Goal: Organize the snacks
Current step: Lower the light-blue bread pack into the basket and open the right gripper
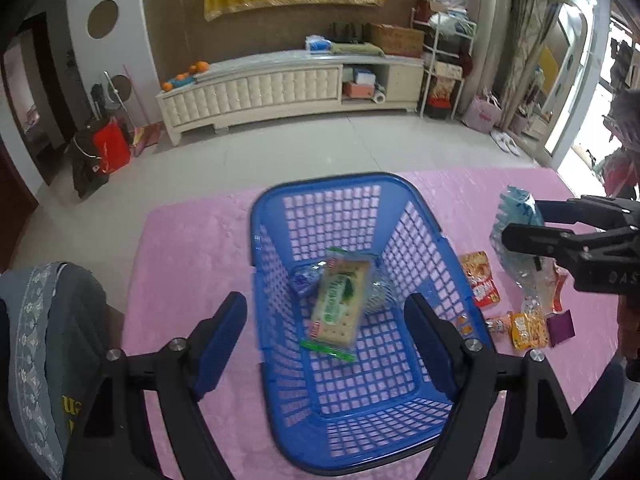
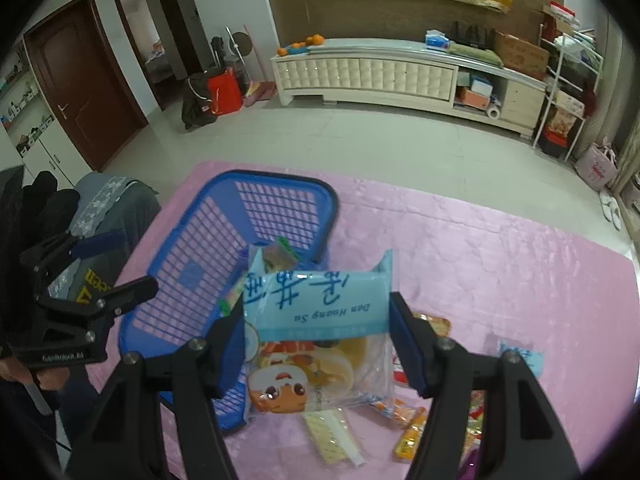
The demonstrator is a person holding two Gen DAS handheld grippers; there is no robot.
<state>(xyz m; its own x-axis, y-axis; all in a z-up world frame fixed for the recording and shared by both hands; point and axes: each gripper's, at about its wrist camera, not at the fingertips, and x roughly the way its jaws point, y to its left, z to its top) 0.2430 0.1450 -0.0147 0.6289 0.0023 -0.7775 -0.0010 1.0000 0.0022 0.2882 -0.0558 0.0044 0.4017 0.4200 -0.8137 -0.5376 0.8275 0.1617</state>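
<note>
Holding a light-blue snack bag [image 2: 318, 308] between its blue pads, my right tool [image 2: 318, 344] grips the packet at both side edges, above the pink-covered bench [image 2: 500, 264]. My left tool [image 1: 326, 340] stands open and empty over the blue basket [image 1: 400, 184] — its fingers [image 1: 224, 336] are spread apart, touching nothing. Inside the basket lies a cracker pack [image 1: 340, 304], tilted, over a small blue packet [image 1: 306, 280] and a clear wrapper [image 1: 380, 292]. Loose snacks — a red pouch [image 1: 480, 280] and a yellow packet [image 1: 528, 330] among them — lie on the bench just right of the basket.
</note>
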